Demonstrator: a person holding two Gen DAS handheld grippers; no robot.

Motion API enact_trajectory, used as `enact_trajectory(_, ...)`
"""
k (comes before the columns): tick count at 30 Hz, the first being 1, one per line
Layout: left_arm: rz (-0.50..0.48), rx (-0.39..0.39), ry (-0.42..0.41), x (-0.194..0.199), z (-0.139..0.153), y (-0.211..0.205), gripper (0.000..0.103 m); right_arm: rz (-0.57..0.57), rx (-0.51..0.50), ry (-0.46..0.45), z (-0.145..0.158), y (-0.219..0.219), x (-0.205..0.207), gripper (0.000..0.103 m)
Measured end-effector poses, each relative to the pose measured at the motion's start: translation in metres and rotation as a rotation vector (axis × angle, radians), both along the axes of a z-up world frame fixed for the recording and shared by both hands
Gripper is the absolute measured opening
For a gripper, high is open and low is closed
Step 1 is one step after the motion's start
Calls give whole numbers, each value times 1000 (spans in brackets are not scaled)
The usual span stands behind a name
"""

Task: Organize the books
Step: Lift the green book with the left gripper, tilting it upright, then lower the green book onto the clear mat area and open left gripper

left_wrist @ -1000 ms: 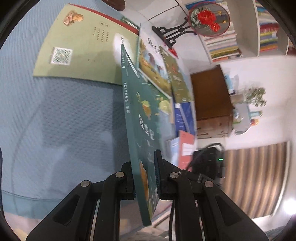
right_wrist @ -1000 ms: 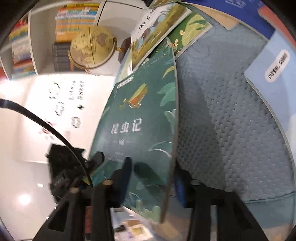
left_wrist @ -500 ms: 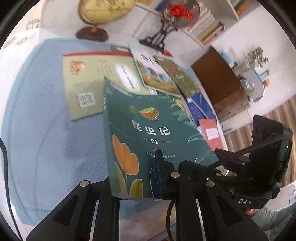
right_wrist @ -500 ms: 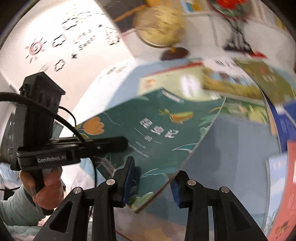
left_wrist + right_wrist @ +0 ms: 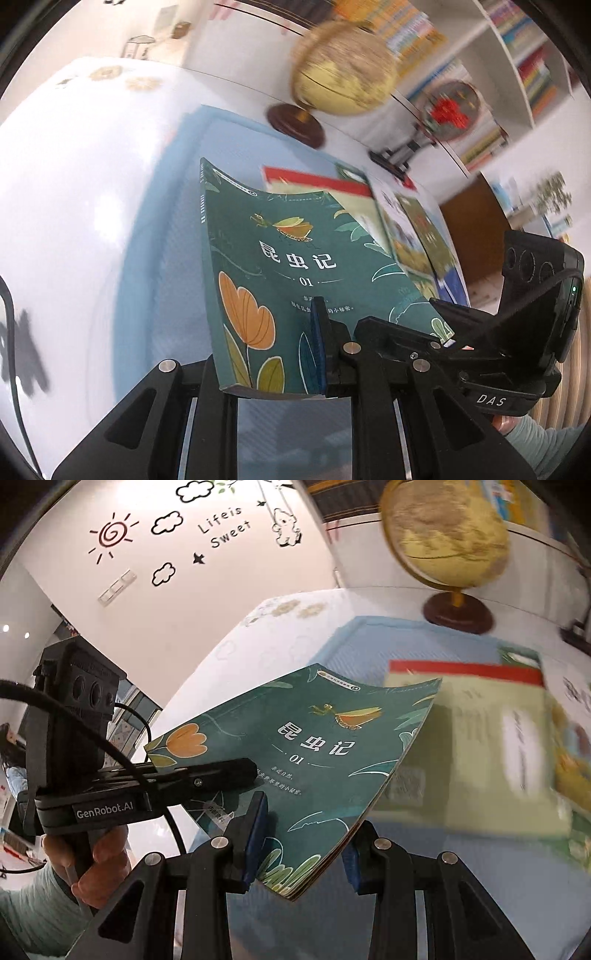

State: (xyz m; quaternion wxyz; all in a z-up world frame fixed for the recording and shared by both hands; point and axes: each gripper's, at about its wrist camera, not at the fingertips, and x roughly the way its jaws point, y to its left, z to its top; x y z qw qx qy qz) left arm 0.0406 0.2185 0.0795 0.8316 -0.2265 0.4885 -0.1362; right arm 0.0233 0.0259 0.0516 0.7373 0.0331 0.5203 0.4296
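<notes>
Green book [image 5: 280,280] now lifted face-up, left gripper [image 5: 269,354] and right gripper [image 5: 303,845] jaws clamping it.

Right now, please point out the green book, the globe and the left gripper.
green book [image 5: 295,266], left wrist view, middle of cover.
globe [image 5: 448,533], right wrist view, yellow sphere.
left gripper [image 5: 243,771], right wrist view, tips on the cover.

So the dark green book [image 5: 280,273] with the orange tulip, an insect drawing and "01" on the cover is up off the blue mat [image 5: 155,236], cover up and bowed. The other books [image 5: 480,753] lie flat along the mat's far edge, a pale green one with a red strip nearest.
</notes>
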Motion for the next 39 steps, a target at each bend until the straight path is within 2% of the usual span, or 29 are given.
enact_trajectory(8, 34, -4, -22, 62, -9, 33, 15, 5, -17, -66, -2, 47, 53, 35)
enact_trajectory(13, 40, 13, 21, 84, -29, 42, 17, -8, -17, -4, -27, 60, 77, 35)
enact_trajectory(15, 44, 33, 52, 83, -37, 44, 23, -3, -24, 25, -37, 62, 76, 35)
enact_trajectory(16, 48, 53, 74, 81, -42, 45, 30, -3, -28, 34, -41, 61, 76, 35)
enact_trajectory(23, 103, 155, 196, 70, -69, 55, 35, 0, -85, 121, -71, 57, 67, 35)
enact_trajectory(27, 150, 197, 197, 58, -68, 54, 38, 3, -81, 143, -68, 46, 62, 35)
enact_trajectory(30, 191, 264, 201, 44, -67, 56, 39, 3, -121, 125, -61, 33, 57, 38)
enact_trajectory(34, 213, 260, 182, 30, -60, 60, 39, -31, -141, 115, -53, 7, 46, 45)
enact_trajectory(39, 209, 252, 143, 18, -43, 55, 39, -100, -128, 163, -53, -21, 33, 47)
